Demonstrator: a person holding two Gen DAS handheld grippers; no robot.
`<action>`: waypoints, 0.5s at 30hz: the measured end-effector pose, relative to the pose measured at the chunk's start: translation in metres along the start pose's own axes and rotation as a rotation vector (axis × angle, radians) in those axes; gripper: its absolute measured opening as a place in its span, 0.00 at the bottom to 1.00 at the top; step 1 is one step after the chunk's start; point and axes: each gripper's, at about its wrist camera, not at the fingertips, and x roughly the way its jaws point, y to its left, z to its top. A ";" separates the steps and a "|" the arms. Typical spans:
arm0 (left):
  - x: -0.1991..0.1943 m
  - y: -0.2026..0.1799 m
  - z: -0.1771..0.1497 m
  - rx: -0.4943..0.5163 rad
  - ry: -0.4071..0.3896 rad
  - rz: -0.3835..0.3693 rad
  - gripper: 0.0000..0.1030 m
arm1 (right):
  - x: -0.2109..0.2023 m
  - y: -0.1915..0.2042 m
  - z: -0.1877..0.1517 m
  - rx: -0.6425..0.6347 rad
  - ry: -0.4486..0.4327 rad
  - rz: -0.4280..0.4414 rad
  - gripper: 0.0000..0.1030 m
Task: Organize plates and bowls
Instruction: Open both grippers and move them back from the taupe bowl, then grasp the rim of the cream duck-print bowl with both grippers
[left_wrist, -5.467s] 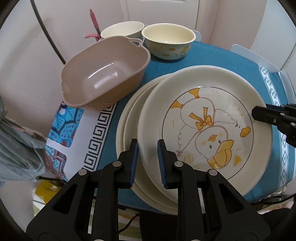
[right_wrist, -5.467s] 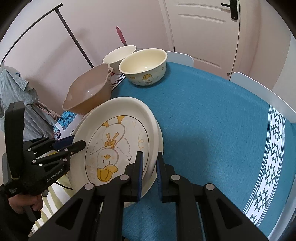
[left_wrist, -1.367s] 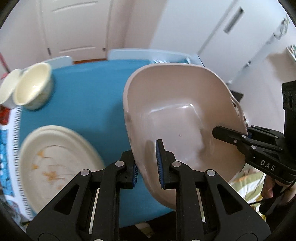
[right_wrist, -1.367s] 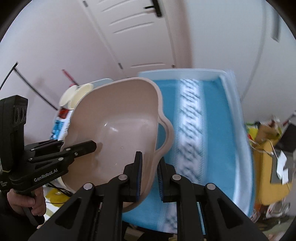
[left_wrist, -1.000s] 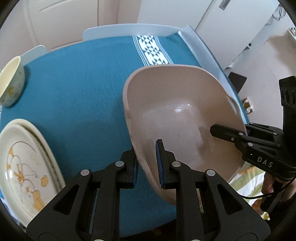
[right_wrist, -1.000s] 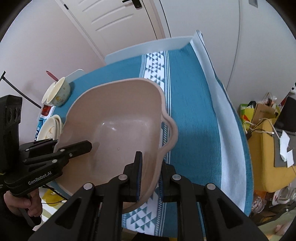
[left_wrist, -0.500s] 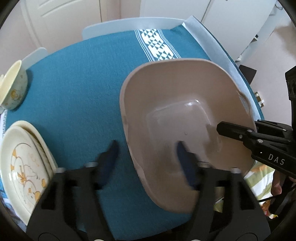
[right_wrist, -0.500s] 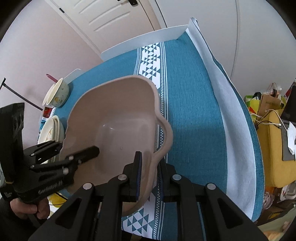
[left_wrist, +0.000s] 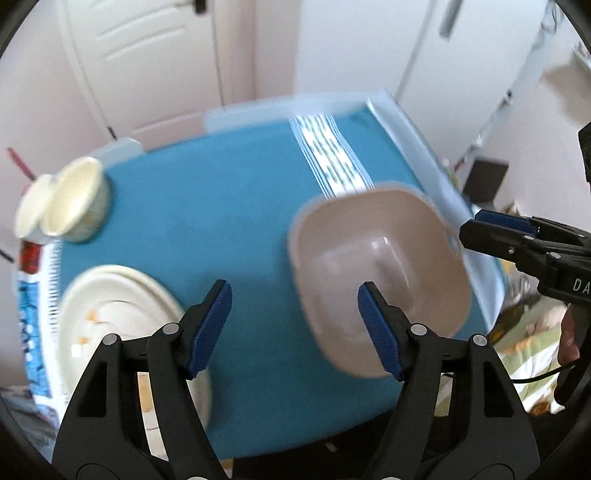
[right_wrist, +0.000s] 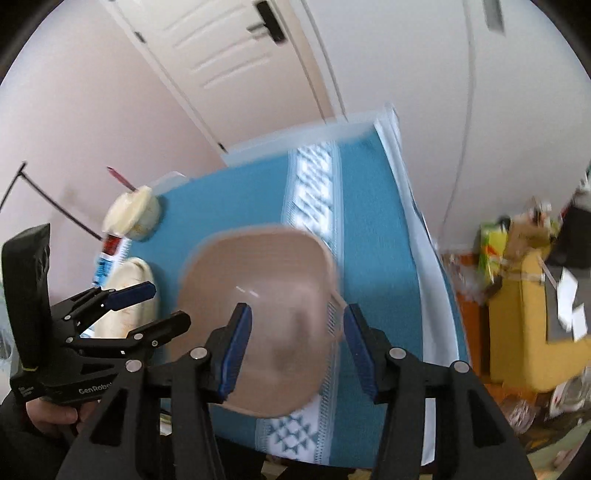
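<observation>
The tan plastic basin (left_wrist: 376, 269) sits on the blue tablecloth (left_wrist: 229, 221) near the table's right front edge, also in the right wrist view (right_wrist: 266, 302). My left gripper (left_wrist: 295, 325) is open and empty, drawn back from the basin's left rim. My right gripper (right_wrist: 295, 343) is open and empty above the basin's near rim. A stack of cream plates (left_wrist: 118, 314) with a duck drawing lies at the left front. Two cream bowls (left_wrist: 74, 201) stand at the far left.
The table edge runs close to the basin on the right (left_wrist: 443, 177). A white door (left_wrist: 155, 55) and walls stand behind the table. A yellow piece of furniture with clutter (right_wrist: 524, 314) stands right of the table.
Both grippers have opened and let go of the basin, which now rests on the cloth. Both grippers have pulled back and up from it.
</observation>
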 end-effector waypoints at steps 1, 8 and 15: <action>-0.014 0.008 0.003 -0.023 -0.027 0.010 0.67 | -0.004 0.006 0.005 -0.016 -0.011 0.014 0.46; -0.100 0.078 0.025 -0.173 -0.198 0.159 0.98 | -0.013 0.076 0.064 -0.153 -0.089 0.162 0.91; -0.117 0.174 0.043 -0.305 -0.238 0.232 1.00 | 0.016 0.151 0.119 -0.190 -0.149 0.295 0.99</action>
